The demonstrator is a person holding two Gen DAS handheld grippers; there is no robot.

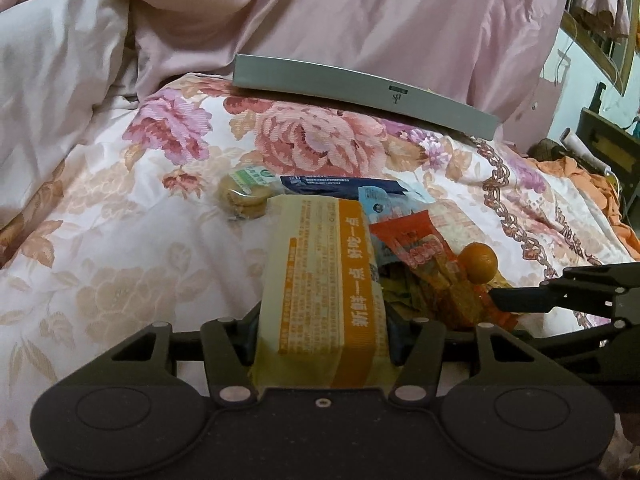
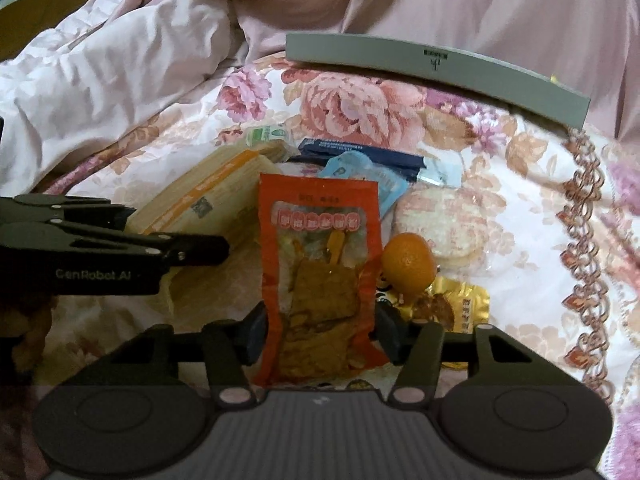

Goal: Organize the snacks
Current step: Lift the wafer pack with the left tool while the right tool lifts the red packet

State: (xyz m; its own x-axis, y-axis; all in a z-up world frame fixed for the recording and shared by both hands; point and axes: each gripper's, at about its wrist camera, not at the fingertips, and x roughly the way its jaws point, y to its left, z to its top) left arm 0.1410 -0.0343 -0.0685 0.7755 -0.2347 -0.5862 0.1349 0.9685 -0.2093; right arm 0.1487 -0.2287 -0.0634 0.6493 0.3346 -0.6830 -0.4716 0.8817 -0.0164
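Note:
In the left wrist view my left gripper (image 1: 322, 340) is shut on a pale yellow snack pack with an orange band (image 1: 320, 280), its pads against both long sides. My right gripper (image 2: 322, 332) is shut on a red packet of brown pieces (image 2: 320, 264), whose edges meet both pads. Each gripper shows in the other view: the left gripper (image 2: 180, 232) with the yellow pack (image 2: 208, 200), the right gripper (image 1: 520, 292) beside the red packet (image 1: 416, 248). A small orange fruit (image 2: 408, 262) lies right of the red packet.
On the floral quilt (image 1: 120, 240) lie round biscuits (image 1: 244, 200), a dark blue packet (image 2: 360, 150), a light blue one (image 2: 360, 176), rice crackers (image 2: 440, 224) and a gold packet (image 2: 460, 304). A grey box (image 2: 440, 64) stands behind them, against heaped pink bedding (image 1: 360, 8).

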